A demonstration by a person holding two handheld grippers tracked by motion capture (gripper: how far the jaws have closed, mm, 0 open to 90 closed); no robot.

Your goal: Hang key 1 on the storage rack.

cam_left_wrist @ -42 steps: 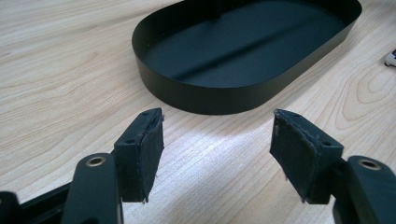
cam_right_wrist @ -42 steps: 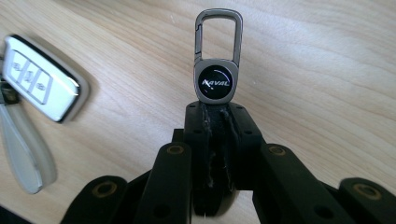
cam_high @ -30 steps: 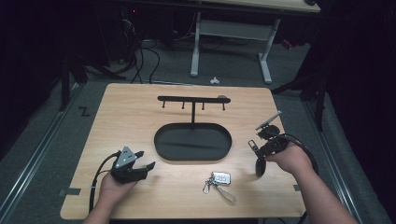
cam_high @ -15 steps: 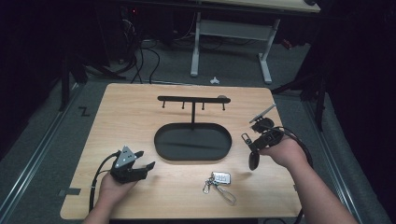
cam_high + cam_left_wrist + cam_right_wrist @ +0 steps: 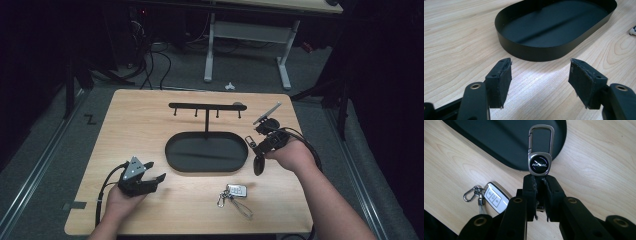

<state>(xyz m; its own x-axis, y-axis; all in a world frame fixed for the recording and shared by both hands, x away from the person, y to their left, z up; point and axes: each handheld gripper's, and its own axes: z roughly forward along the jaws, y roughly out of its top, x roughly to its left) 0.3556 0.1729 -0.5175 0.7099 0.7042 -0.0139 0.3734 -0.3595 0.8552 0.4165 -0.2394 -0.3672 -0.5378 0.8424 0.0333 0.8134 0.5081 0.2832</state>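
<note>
A black oval tray (image 5: 172,156) lies mid-table, with a black hook rack (image 5: 206,106) rising from its far side. My right gripper (image 5: 256,144) hovers at the tray's right end, shut on a metal keychain (image 5: 540,162) with a carabiner clip and a round logo badge. The clip sticks out past the jaws over the tray (image 5: 499,142) rim. A white car key fob (image 5: 236,190) on a ring lies on the wood in front of the tray, also in the right gripper view (image 5: 494,197). My left gripper (image 5: 154,170) rests open at the front left, facing the tray wall (image 5: 534,52), jaws (image 5: 540,75) holding nothing.
The wooden table (image 5: 135,130) has bare wood on its left half and along the front edge. A white desk frame (image 5: 245,30) and floor cables (image 5: 150,60) lie beyond the far edge. A cable trails from the right gripper.
My right gripper has moved left from near the table's right edge to the tray's right end, still holding the keychain. The left gripper and the white key fob have stayed put.
</note>
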